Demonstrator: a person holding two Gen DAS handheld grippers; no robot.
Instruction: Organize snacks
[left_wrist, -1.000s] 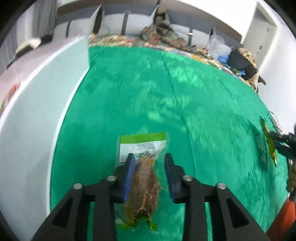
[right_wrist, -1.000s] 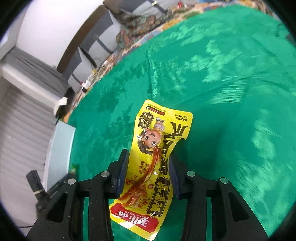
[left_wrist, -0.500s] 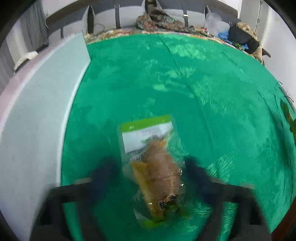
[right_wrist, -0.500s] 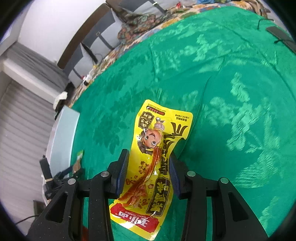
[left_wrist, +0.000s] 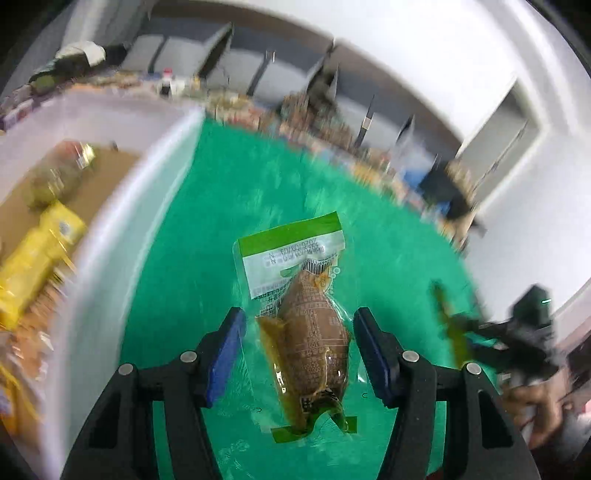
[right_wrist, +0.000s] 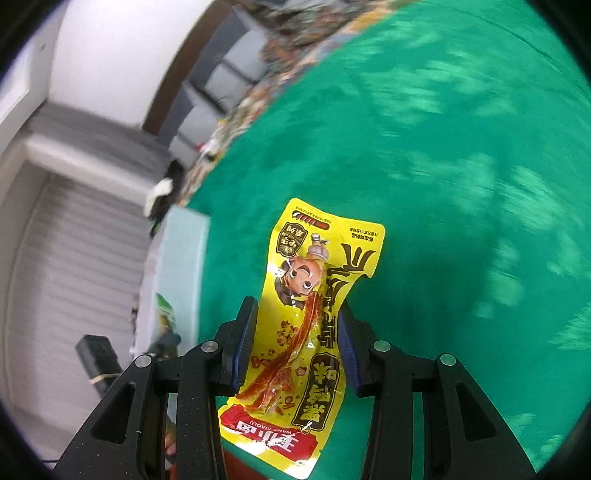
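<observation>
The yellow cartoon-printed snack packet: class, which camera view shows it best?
The right wrist view: the yellow cartoon-printed snack packet fills the centre, sharp, clamped in the right gripper. The left wrist view shows only a blurred edge-on sliver.

- Left wrist view: the clear snack pouch lies on the tablecloth at lower centre, between the two fingers of the left gripper, touching neither.
- The box fills the left of the frame; a long packet lies inside it at the left edge.
- Right wrist view: the cartoon snack packet sits between the pads of the right gripper at lower centre, its top reaching toward mid-frame.
- The box wall stands left of it.
</observation>
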